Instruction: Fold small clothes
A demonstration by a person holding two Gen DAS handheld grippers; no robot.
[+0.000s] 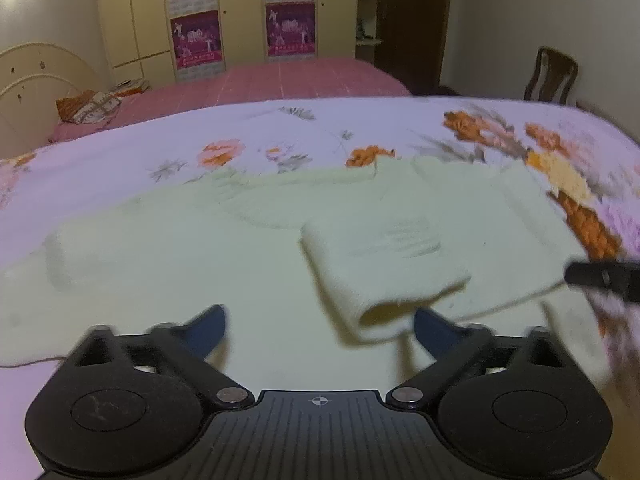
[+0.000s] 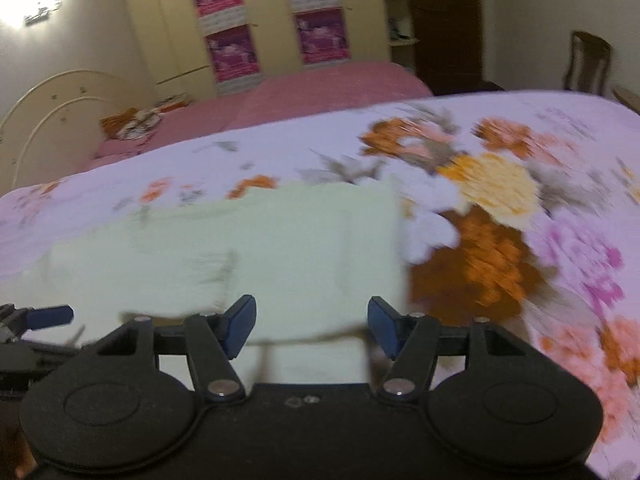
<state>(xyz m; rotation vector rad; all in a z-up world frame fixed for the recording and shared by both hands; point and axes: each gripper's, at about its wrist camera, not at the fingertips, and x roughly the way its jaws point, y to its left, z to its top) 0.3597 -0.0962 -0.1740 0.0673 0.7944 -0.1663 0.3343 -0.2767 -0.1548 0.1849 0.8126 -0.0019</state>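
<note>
A pale green small garment lies flat on the flowered bedsheet, blurred by motion. One sleeve is folded across its body, the cuff opening facing me. My left gripper hovers open over the garment's near part, its right finger beside that cuff and nothing pinched. In the right wrist view the garment shows its right edge. My right gripper stands open above that near right part, its pads apart from the cloth. Each gripper shows at the edge of the other's view: the right gripper's finger and the left gripper's blue fingertip.
The flowered sheet extends bare to the right of the garment. Behind lies a pink bed with a patterned pillow and a cream headboard. A wardrobe with pink posters stands at the back, a wooden chair at the right.
</note>
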